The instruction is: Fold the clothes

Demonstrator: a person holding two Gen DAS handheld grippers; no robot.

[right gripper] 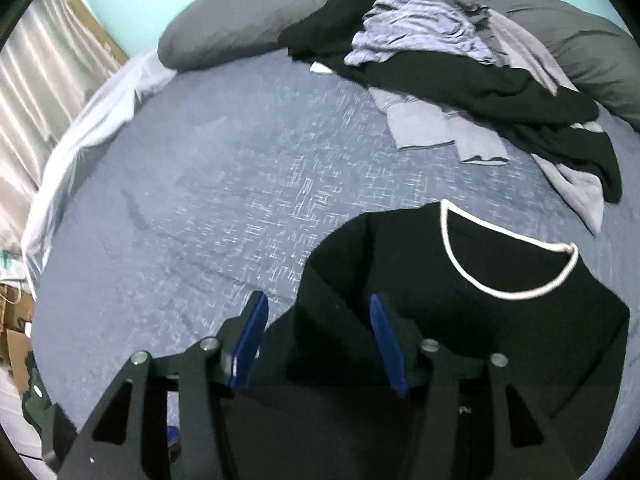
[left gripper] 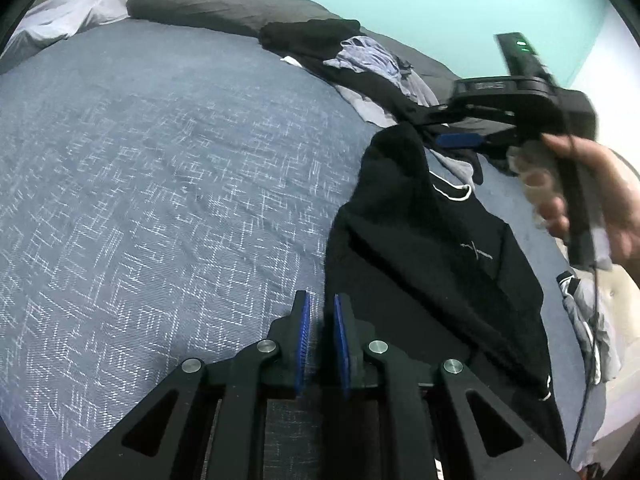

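The black T-shirt [right gripper: 460,300] with a white-edged neckline [right gripper: 508,264] lies on the near right part of the bed [left gripper: 160,168], neckline toward the pillows, one side already turned in along a diagonal crease. A pile of unfolded clothes [right gripper: 460,64] lies beyond it against the grey pillow [right gripper: 240,28], well apart from the shirt.

The left gripper [left gripper: 322,332] sits at the shirt's lower left edge with its jaws nearly closed; whether any fabric is pinched there cannot be told. The right gripper [right gripper: 316,340] hangs over the folded shoulder with its jaws about half open; fabric shows between them, but the pads do not press on it. In the left wrist view a hand [left gripper: 592,196] carries that gripper at the collar end.

Judgement: the step in hand is the side fold. To do it well, keep the lower edge pinned, take the opposite shoulder close to the seam, lift only enough to clear the bed, and lay it parallel to the first crease so that the neckline stays centred. Drag risks bunching.
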